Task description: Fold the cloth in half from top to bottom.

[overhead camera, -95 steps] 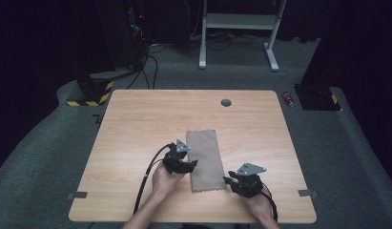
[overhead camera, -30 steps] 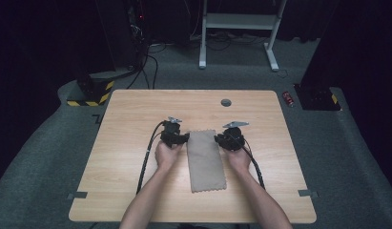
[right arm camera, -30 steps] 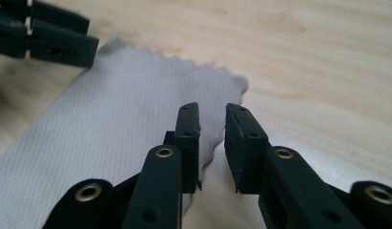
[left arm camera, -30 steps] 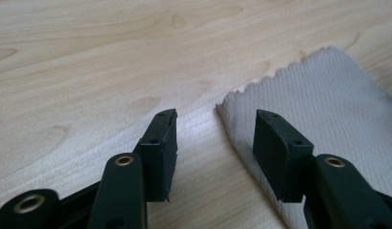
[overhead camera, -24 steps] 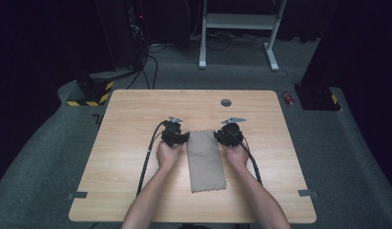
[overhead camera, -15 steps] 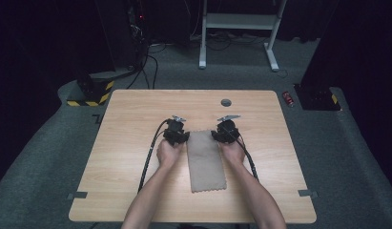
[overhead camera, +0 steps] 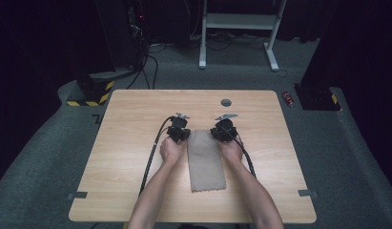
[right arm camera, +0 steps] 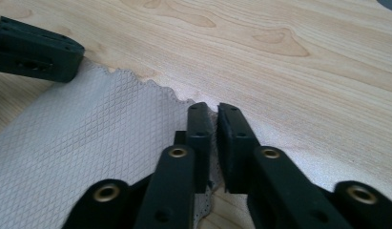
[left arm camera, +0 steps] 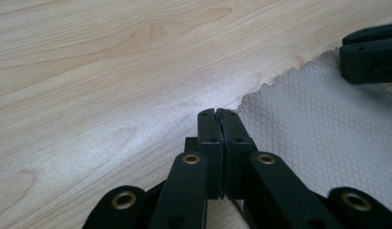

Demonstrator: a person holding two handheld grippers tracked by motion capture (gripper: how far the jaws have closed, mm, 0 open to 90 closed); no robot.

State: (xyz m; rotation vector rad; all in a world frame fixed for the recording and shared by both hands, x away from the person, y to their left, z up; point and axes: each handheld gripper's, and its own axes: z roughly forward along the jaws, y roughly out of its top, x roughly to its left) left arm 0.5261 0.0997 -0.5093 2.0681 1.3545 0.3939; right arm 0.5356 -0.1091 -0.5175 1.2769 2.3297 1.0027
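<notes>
The cloth (overhead camera: 205, 160) lay flat on the desk (overhead camera: 127, 143), a long beige strip with pinked edges and a fine diamond weave. It ran from about the middle of the desk toward the near edge, roughly midway between the left and right edges.

The left tongs (overhead camera: 180, 134) were positioned at the far left corner of the cloth. In the left gripper view, the left tongs (left arm camera: 217, 113) had both jaws pressed together with no visible gap, and the jaw tips sat at the scalloped corner of the cloth (left arm camera: 317, 129). The cloth edge ran under the jaws, so whether the fabric was pinched between them could not be told.

The right tongs (overhead camera: 221, 132) were positioned at the far right corner of the cloth. In the right gripper view, the right tongs (right arm camera: 209, 110) stood nearly closed, with a narrow slit between the jaws. The edge of the cloth (right arm camera: 88, 138) passed through that slit, and fabric showed below the jaws.

Each gripper view showed the opposite tongs as a black block at the other far corner. Both tongs rested low against the desk surface. A cable (overhead camera: 150, 157) trailed from the left tongs back toward the near edge of the desk.
</notes>
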